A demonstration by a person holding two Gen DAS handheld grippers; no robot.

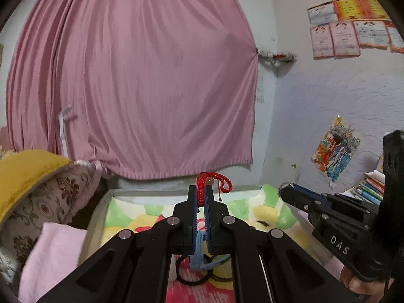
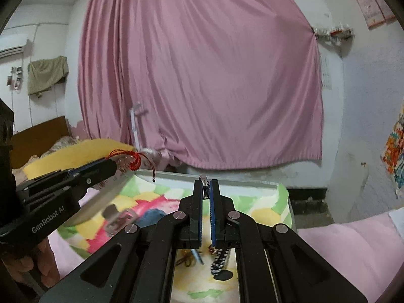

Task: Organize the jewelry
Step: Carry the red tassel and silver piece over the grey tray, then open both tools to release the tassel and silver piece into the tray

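Judging from how things lie, the sorting is under way rather than finished: both tools are raised over a colourful cartoon-print blanket [image 2: 265,212] that covers the surface in front of the big pink curtain [image 1: 141,80], each carries a piece, and more pieces lie loose on the cloth below. The left gripper [image 1: 200,197] has its jaws pressed together on a red braided cord bracelet [image 1: 214,180], whose loops and a pale bead stand up above the tips; from the right wrist view the same cord hangs off the end of that tool with a thin tail dangling. The right gripper [image 2: 206,186] is likewise closed down, pinching something small and metallic at its very tips, which from the left wrist view looks like a small silver ring [image 1: 286,185]; what exactly it is I cannot tell. Still to be dealt with, as far as I can see, are a blue cord piece [image 1: 202,262] and a dark loop [image 1: 192,277] lying under the left tool, and a black-and-white braided band [image 2: 220,260] under the right one. No box, tray or stand for the jewelry shows in either view, so where the held pieces should go is unclear. Around the work lie a yellow plush cushion [image 1: 27,169], a floral pillow [image 1: 50,202], pale pink bedding [image 2: 348,247] and a stack of books [image 1: 371,189] by the wall; none blocks the tools, though the two stand near each other.
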